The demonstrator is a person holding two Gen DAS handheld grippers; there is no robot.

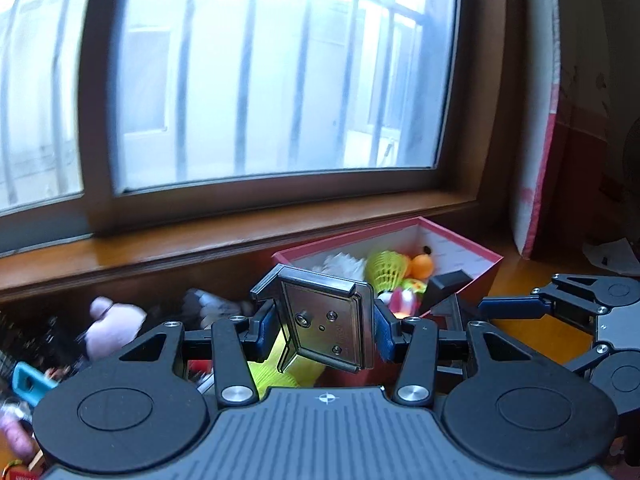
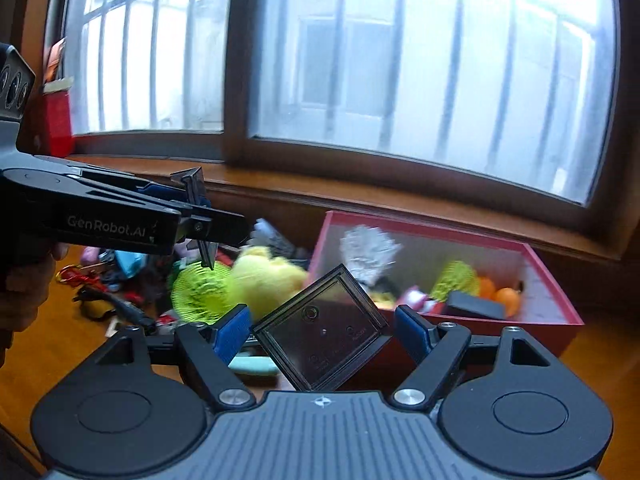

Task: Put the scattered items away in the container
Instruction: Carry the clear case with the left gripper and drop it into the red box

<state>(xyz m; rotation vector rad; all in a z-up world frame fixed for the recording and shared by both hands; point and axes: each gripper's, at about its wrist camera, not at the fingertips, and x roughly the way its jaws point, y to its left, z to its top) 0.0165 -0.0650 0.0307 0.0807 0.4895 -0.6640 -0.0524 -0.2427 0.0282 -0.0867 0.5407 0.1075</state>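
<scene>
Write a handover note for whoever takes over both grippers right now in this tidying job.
Left gripper: shut on a silver mounting plate.
Right gripper: shut on a dark mounting plate, corner to corner.
Red box: already holds shuttlecocks and orange balls.
Left: both plates, then the yellow plush toy, the green shuttlecock and the small clutter beside the box.

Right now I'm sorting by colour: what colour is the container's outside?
Red box, pale inside; clearest in the right wrist view.
</scene>
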